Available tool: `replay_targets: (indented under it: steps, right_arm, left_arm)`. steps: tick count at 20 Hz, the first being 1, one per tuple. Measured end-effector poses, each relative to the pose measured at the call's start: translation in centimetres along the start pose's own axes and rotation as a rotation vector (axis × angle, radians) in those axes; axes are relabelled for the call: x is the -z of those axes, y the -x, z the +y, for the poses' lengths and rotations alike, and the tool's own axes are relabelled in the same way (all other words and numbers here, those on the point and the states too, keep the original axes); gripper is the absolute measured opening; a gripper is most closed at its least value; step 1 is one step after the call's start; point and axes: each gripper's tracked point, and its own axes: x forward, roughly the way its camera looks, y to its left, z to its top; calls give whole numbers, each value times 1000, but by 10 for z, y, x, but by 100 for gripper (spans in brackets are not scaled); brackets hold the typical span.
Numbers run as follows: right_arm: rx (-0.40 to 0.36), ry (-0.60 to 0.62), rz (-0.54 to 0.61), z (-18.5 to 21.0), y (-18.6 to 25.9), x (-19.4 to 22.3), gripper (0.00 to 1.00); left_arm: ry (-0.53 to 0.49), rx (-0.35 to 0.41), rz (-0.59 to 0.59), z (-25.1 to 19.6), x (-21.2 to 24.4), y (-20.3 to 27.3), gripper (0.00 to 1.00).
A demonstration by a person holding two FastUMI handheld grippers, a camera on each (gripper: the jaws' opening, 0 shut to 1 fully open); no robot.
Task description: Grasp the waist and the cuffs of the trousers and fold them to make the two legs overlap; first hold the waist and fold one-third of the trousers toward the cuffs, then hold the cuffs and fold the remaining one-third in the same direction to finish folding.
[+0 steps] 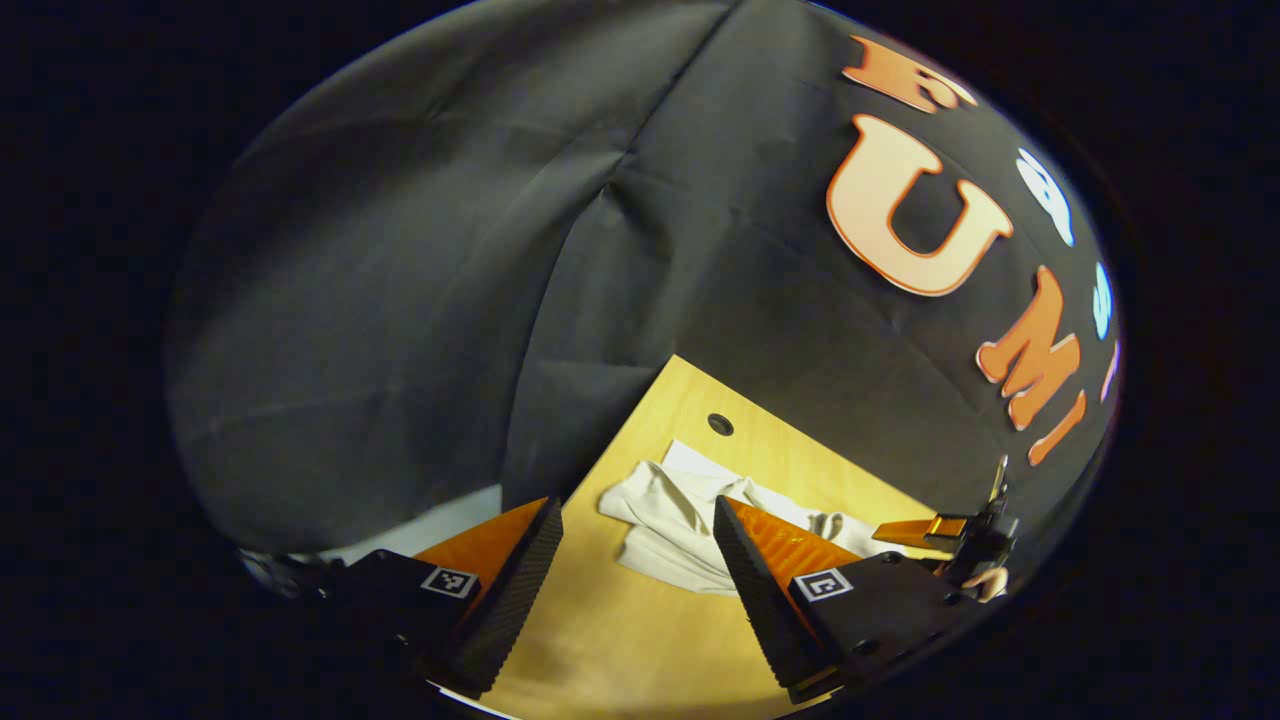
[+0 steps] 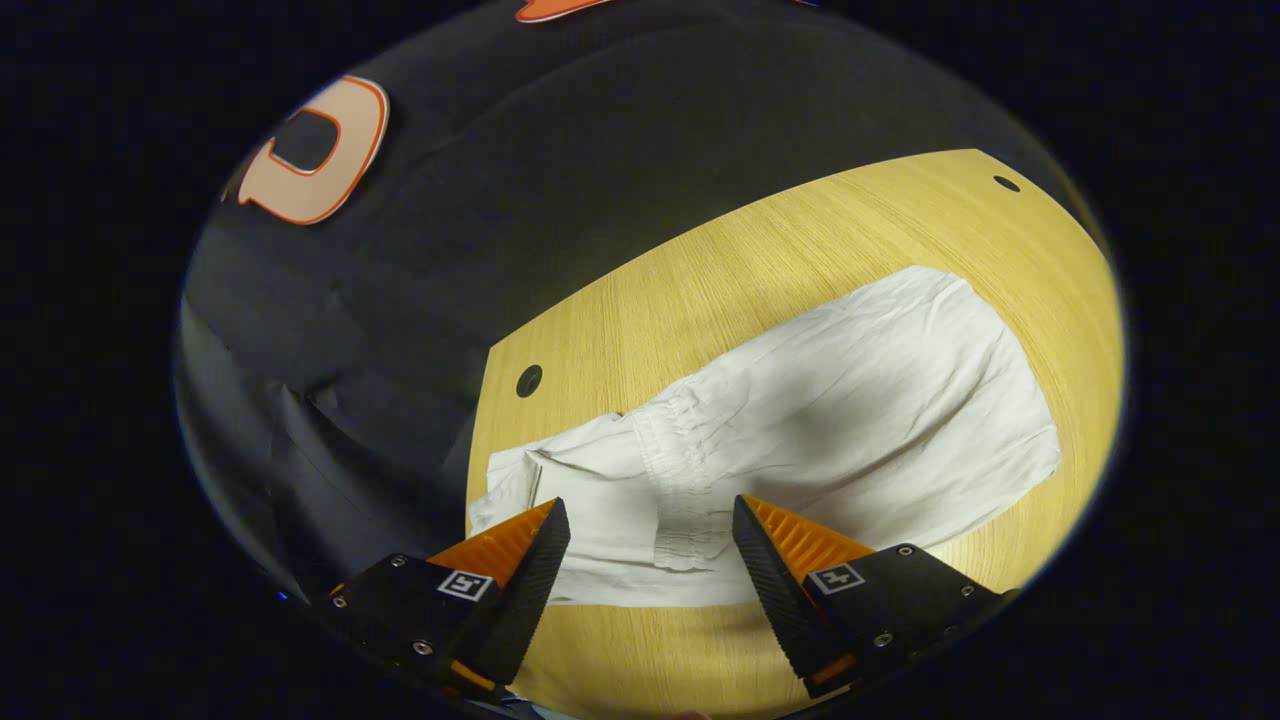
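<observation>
Lying crumpled, white trousers (image 2: 800, 430) cover grained wooden table (image 2: 720, 270).

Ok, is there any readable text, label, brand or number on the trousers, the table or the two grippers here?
trousers: no text or tag to be seen.
table: none.
left gripper: a square coded marker on each finger mount, a pattern and not words.
right gripper: the same kind of square marker, nothing readable.

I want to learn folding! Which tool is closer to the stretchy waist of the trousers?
The right tool: its open fingers hover right above the gathered waistband of the white trousers. The left tool hangs farther off.
</observation>
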Motion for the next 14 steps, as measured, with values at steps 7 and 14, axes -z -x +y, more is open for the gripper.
replay_targets:
  steps: [7,14]
  right_arm:
    - [-8,-50,-17,-33,22,-24,98]
    - [-19,-142,8,-79,39,-39,98]
  left_arm:
    - [311,-40,181,-12,63,-45,100]
    - [555,-103,252,-12,96,-86,99]
